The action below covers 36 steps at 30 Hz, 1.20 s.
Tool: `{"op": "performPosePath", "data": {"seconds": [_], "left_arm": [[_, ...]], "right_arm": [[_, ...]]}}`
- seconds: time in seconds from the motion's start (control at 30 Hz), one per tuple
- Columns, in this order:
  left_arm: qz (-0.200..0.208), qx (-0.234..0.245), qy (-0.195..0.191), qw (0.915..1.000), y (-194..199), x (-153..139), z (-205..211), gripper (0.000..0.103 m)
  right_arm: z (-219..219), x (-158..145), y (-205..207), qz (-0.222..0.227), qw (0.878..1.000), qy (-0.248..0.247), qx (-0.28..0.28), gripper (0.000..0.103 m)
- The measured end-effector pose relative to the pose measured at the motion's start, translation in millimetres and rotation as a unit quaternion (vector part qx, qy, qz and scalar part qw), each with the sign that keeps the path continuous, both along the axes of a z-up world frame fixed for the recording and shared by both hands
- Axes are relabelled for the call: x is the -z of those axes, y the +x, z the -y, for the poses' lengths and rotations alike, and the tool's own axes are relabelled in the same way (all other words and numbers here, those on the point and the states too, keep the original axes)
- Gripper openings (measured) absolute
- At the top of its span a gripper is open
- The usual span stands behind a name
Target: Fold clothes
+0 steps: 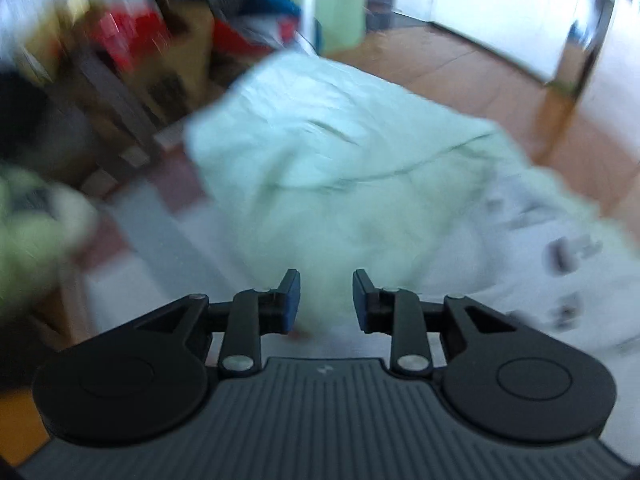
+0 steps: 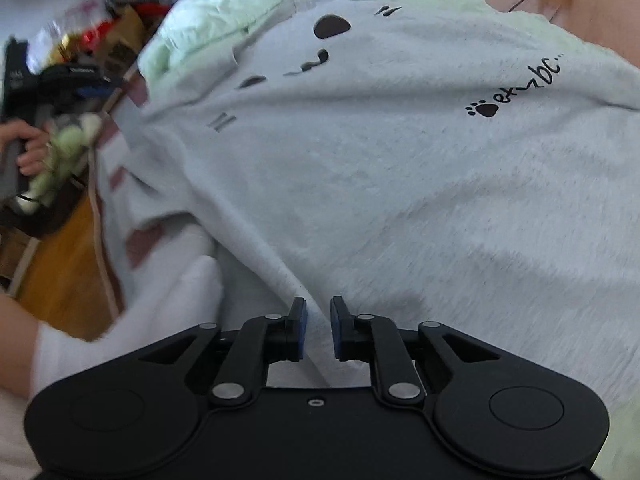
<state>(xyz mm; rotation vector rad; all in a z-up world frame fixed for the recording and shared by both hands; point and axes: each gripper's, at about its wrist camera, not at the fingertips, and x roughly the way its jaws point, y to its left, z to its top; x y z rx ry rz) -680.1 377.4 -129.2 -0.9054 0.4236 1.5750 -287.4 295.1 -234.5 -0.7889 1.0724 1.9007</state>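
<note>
Just ahead of my right gripper (image 2: 319,328), whose jaws stood narrowly apart and empty, lay the pale grey-and-mint printed cotton shirt (image 2: 400,168), spread rumpled over the striped bedding (image 2: 120,168). My left gripper (image 1: 326,300), wider and empty too, hovered above its mint side. I judged a fold was underway; next needed a hem pinched. Wooden floor (image 1: 460,76) lay beyond.
</note>
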Motion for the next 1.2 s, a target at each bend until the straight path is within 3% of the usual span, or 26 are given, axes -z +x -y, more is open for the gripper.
{"op": "performPosePath", "data": {"seconds": [0.07,0.1,0.13,0.2,0.3,0.37,0.47,0.53,0.6,0.67,0.8,0.93,1.0,1.03,1.07,1.1,1.17,1.2], "left_arm": [[0.046,0.04,0.0,0.9982,5.5,3.0,-17.9,0.029],[0.047,0.06,0.004,0.9971,13.0,3.1,-28.8,0.031],[0.033,0.078,0.011,0.9963,24.0,1.9,-39.3,0.036],[-0.014,0.111,0.023,0.9934,52.8,-3.1,-61.9,0.042],[-0.1,0.16,0.007,0.9819,116.2,-8.6,-91.5,0.048],[-0.122,0.198,0.008,0.9725,155.9,-9.2,-98.0,0.05],[-0.096,0.227,0.012,0.9692,191.1,-7.2,-115.3,0.054],[-0.066,0.227,0.007,0.9716,206.1,-4.8,-128.8,0.055],[-0.026,0.196,-0.017,0.9802,205.8,-0.9,-141.2,0.055],[-0.013,0.191,-0.027,0.9811,206.7,3.3,-143.5,0.055],[0.013,0.182,-0.047,0.982,208.4,11.6,-148.0,0.055],[0.039,0.173,-0.067,0.9818,210.1,19.9,-152.5,0.055],[0.037,0.169,-0.075,0.9821,210.5,23.1,-152.5,0.056],[0.012,0.165,-0.077,0.9831,209.6,24.4,-148.5,0.056],[-0.013,0.162,-0.082,0.9832,207.8,26.8,-144.0,0.056],[-0.028,0.161,-0.087,0.9828,205.1,29.0,-140.1,0.056],[-0.032,0.154,-0.1,0.9825,197.8,33.0,-139.4,0.056],[-0.027,0.148,-0.105,0.9829,194.2,33.9,-139.7,0.056]], "right_arm": [[6.8,-24.1,6.4,-0.062,0.995,0.065,0.04,0.023],[6.5,-31.7,14.1,-0.092,0.992,0.077,0.048,0.029],[3.5,-39.1,24.6,-0.098,0.99,0.084,0.063,0.042],[-10.7,-50.0,48.0,-0.067,0.987,0.094,0.11,0.049],[-48.9,-54.3,88.8,-0.033,0.979,0.053,0.193,0.056],[-74.4,-54.7,116.9,-0.089,0.964,0.013,0.249,0.069],[-107.0,-46.0,141.8,-0.182,0.932,-0.034,0.312,0.07],[-127.3,-36.5,144.0,-0.187,0.918,-0.054,0.347,0.07],[-145.9,-32.5,138.6,-0.151,0.91,-0.059,0.382,0.07],[-162.5,-40.9,127.3,-0.087,0.911,-0.019,0.402,0.07],[-210.9,-41.5,107.3,0.052,0.918,0.052,0.389,0.073],[-266.9,-0.6,108.2,0.085,0.923,-0.035,0.374,0.076],[-277.7,14.9,100.4,0.153,0.915,-0.064,0.367,0.076],[-274.8,20.6,95.0,0.169,0.92,-0.078,0.345,0.067],[-272.0,26.3,89.6,0.184,0.924,-0.092,0.322,0.041],[-267.4,30.8,85.0,0.192,0.928,-0.103,0.301,0.033],[-242.1,29.0,80.9,0.149,0.945,-0.097,0.275,0.002],[-227.9,28.6,79.7,0.127,0.951,-0.093,0.267,0.002]]}}
